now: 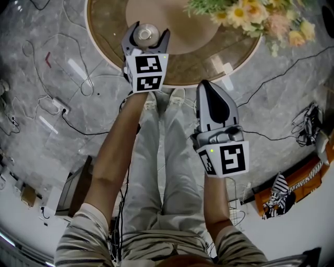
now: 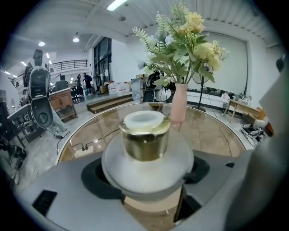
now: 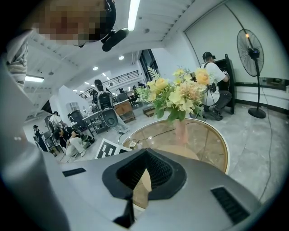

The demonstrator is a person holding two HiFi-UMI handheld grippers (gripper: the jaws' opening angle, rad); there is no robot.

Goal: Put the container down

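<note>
Head view: left gripper (image 1: pixel 149 30) reaches over the near edge of the round glass table (image 1: pixel 104 31), its jaws spread wide on either side of the container (image 1: pixel 144 35). Only the container's top shows here (pale ring, shiny middle). Its body is hidden by the jaws and the marker cube. Right gripper (image 1: pixel 207 88) hangs nearer the person, off the table over the floor, with its jaws pressed together. Flowers (image 1: pixel 250 15) are cut off at the top right edge. Cables (image 1: pixel 78 125) trail across the grey floor.

Left gripper view: the container fills the middle, with a frosted white rounded body, gold collar and white cap. Its sides sit against both dark pads, so the jaws are clamped on it at a wide spread. The underside is covered by the jaws, so I can't tell whether it touches the glass or hangs just above. A pink vase (image 2: pixel 179 103) stands behind it, further in on the table. The right edge is blocked by a blurry grey shape (too close to identify).

Right gripper view: jaws closed tip to tip, nothing between them. The table lies ahead, vase and flowers on it. Low at the left is a marker square; the container beside it is too small to read. A standing fan (image 3: pixel 249 49) and a person (image 3: pixel 214 85) are at the back wall. There is a mosaic patch at the top left.
</note>
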